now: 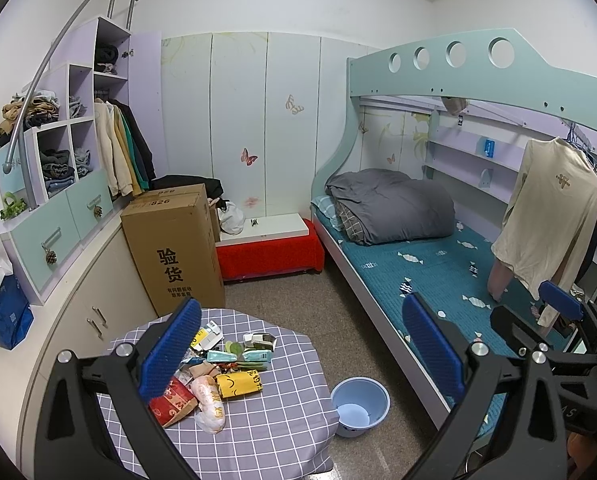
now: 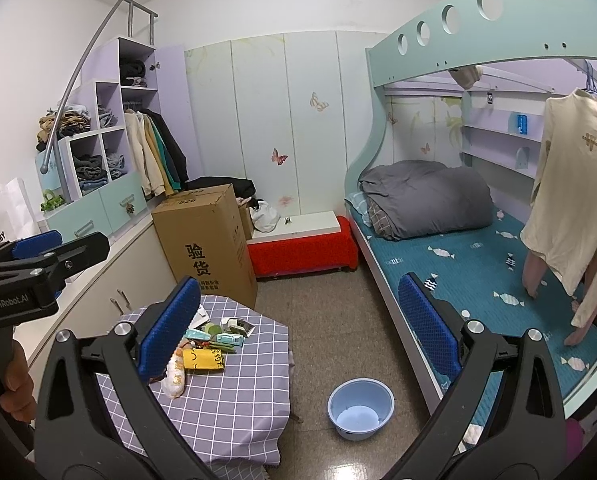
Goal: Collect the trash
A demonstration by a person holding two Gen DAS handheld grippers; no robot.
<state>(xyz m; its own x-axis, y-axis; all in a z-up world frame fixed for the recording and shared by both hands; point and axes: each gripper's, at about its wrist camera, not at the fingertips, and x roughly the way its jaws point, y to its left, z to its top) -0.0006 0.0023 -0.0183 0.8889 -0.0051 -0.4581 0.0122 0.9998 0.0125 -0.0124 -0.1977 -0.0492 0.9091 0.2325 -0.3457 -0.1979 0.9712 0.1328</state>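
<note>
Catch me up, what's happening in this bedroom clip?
A person holds a gripper in each hand above a small table covered with a checked cloth. Both the left gripper and the right gripper are open and hold nothing. A pile of wrappers lies on the table, untouched. A blue bin stands on the floor beside the table, with no wrappers visible in it. Collecting has not started.

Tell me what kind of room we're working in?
Most likely a child's bedroom: a bunk bed with a folded duvet, a wardrobe of clothes, and butterfly stickers on the wall. The trash lies on a small table.
</note>
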